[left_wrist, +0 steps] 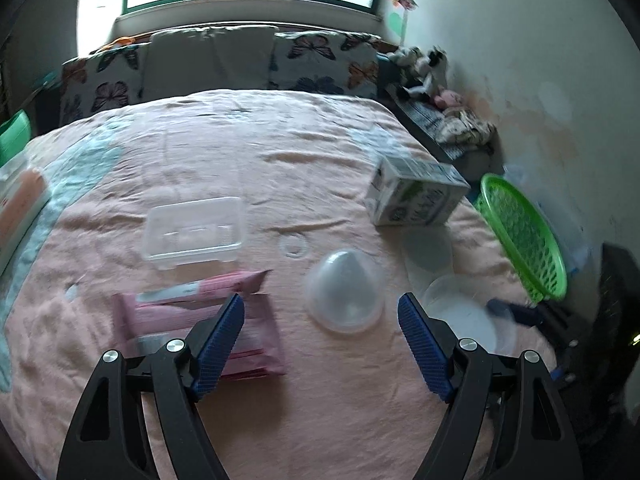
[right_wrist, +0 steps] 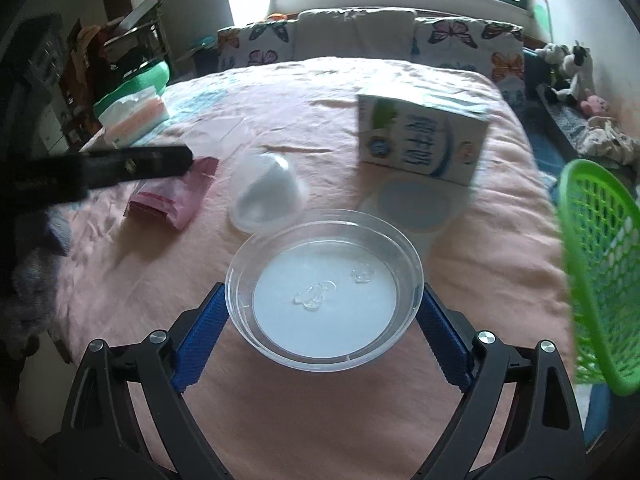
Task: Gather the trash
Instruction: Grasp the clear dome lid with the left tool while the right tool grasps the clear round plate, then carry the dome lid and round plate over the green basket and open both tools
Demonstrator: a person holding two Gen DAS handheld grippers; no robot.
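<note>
A: Bowl (right_wrist: pixel 324 292) sits between our right gripper's (right_wrist: pixel 320 344) blue pads, which appear to clasp its rim; a few clear bits lie inside.

B: Basket (right_wrist: pixel 600 280) stands just right, off the bed (right_wrist: pixel 500 264) edge. Our left gripper (left_wrist: pixel 320 340) hangs wide, empty, near the dome lid (left_wrist: pixel 344 296).

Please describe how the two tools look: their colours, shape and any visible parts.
Both match. The left tool and the right tool each have two black arms with triangular cut-outs and round silver bolts. The fingers carry blue ribbed pads. No cables, markings or sleeves show.
</note>
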